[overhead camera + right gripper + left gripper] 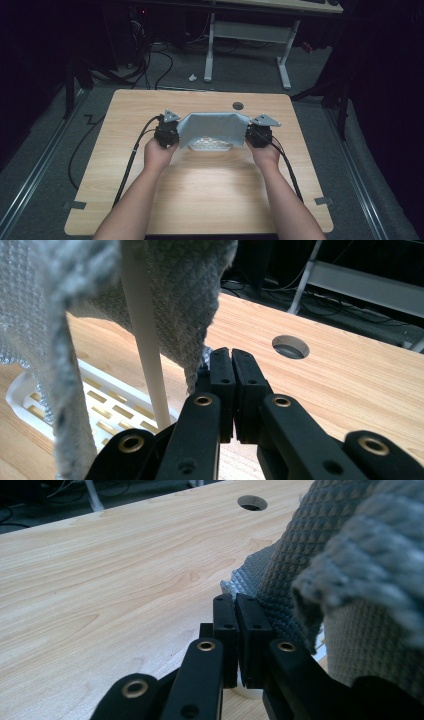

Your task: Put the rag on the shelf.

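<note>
Two grippers, left (169, 134) and right (258, 134), each clamped shut on a cloth (212, 128) edge; bare worktop (210, 195) all around.

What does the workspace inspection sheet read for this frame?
Surface: wooden table, round hole near far edge.
Job's things: grey cloth held up over a white slotted tray.
Clutter: nothing seen.
Grippers: left gripper and right gripper, jaws shut on the cloth's side edges.
Cables: black cables trail toward the near edge.
Surroundings: dark room, white desk frame, floor wires.
</note>
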